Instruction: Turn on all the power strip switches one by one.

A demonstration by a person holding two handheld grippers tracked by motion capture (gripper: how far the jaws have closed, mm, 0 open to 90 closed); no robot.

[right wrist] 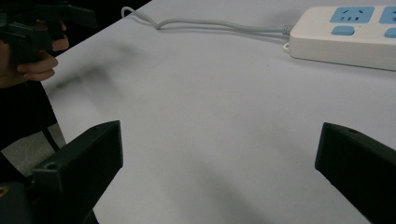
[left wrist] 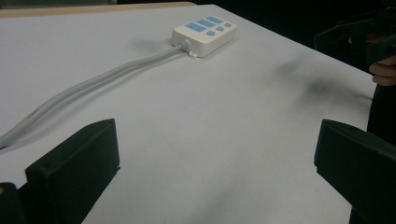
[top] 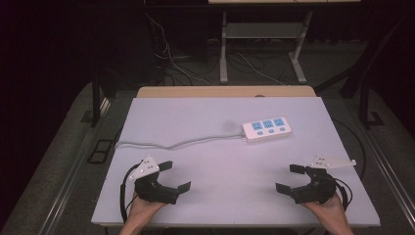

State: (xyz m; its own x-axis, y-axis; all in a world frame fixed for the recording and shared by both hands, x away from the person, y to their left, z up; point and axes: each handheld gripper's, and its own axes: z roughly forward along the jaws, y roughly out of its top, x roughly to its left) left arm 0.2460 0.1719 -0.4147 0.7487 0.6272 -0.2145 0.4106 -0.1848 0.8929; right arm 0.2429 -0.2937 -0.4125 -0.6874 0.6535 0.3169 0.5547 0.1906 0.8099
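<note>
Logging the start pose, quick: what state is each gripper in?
Left gripper: open, holding nothing.
Right gripper: open, holding nothing.

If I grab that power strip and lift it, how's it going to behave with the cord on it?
The power strip looks like a rigid flat plastic block, so it probably won't bend or roll. Its grey cord lies in loose curves, so it's likely floppy and will drag behind. The smooth casing may slip between the jaws.
</note>
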